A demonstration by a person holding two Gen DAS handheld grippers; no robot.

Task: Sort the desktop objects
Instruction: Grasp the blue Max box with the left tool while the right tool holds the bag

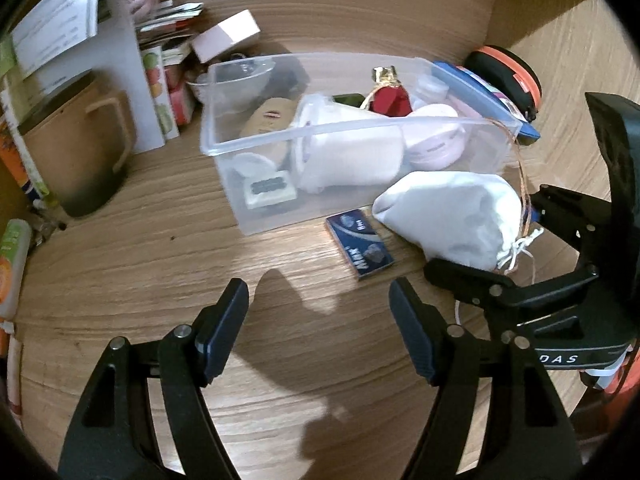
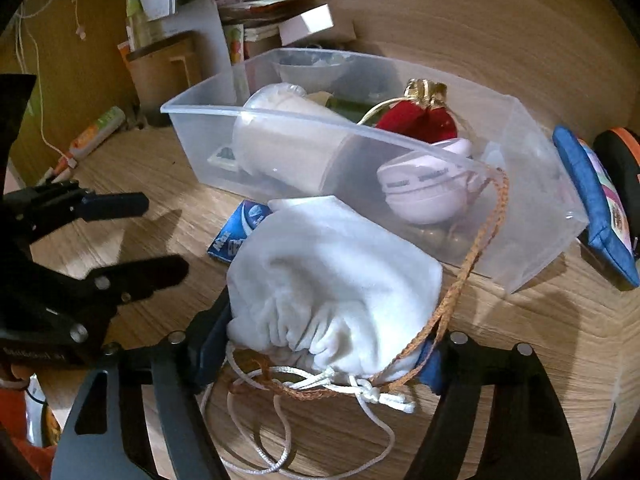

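A white drawstring pouch (image 2: pixel 332 276) lies on the wooden desk just in front of a clear plastic bin (image 2: pixel 280 114). My right gripper (image 2: pixel 324 336) is shut on the pouch's gathered end, with a blue pad against each side. A brown braided cord (image 2: pixel 480 240) trails from the bin over the pouch. Half under the pouch is a blue gum pack (image 2: pixel 236 232). The left wrist view shows the pouch (image 1: pixel 452 216), the gum pack (image 1: pixel 360 248) and the bin (image 1: pixel 224 148). My left gripper (image 1: pixel 318 292) hangs open over bare desk, holding nothing.
In the bin are a white roll (image 1: pixel 348 152), a pink round case (image 1: pixel 434 140) and a red pouch with a gold top (image 1: pixel 390 98). A blue pouch (image 2: pixel 592 200) and a black-orange case (image 1: pixel 508 76) lie beside it. A tan mug (image 1: pixel 76 144) and stacked books stand at the left.
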